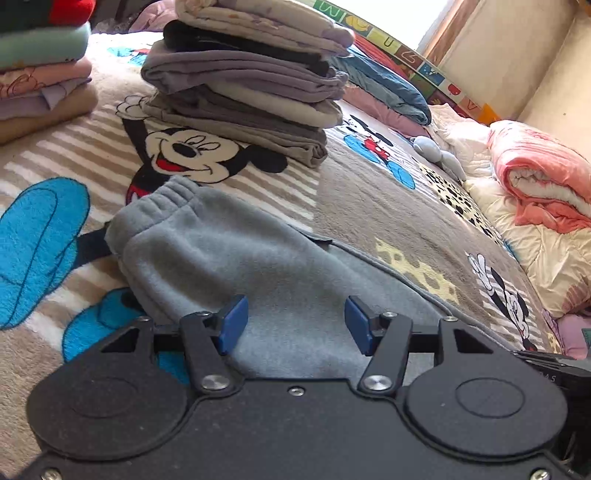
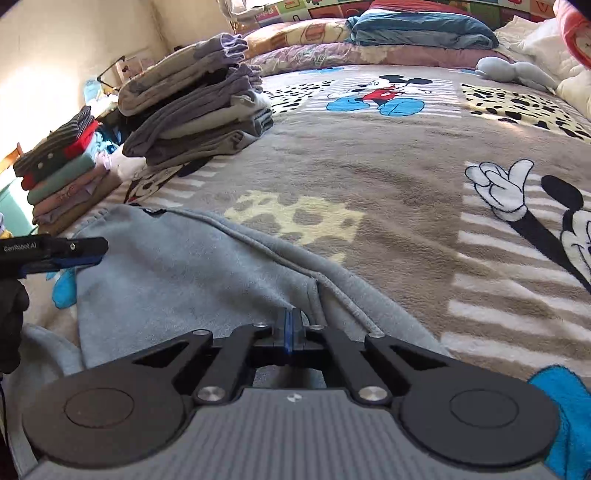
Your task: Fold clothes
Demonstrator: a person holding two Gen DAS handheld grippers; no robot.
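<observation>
Grey fleece sweatpants [image 1: 236, 266] lie on the Mickey Mouse blanket [image 1: 369, 206], elastic waistband toward the far left. My left gripper [image 1: 295, 325] is open just above the grey fabric, holding nothing. In the right wrist view the same sweatpants [image 2: 192, 273] spread across the near left. My right gripper [image 2: 291, 325] has its blue pads pressed together over a fold of the fabric; whether cloth is pinched between them is hidden. The left gripper [image 2: 79, 254] shows at the left edge, over the pants.
A stack of folded grey and purple clothes [image 1: 251, 85] stands behind the pants, and a second folded stack [image 1: 40, 70] is at the far left. A pink quilt [image 1: 539, 184] and white bedding lie on the right. Pillows and a blue folded blanket [image 2: 421, 26] line the headboard.
</observation>
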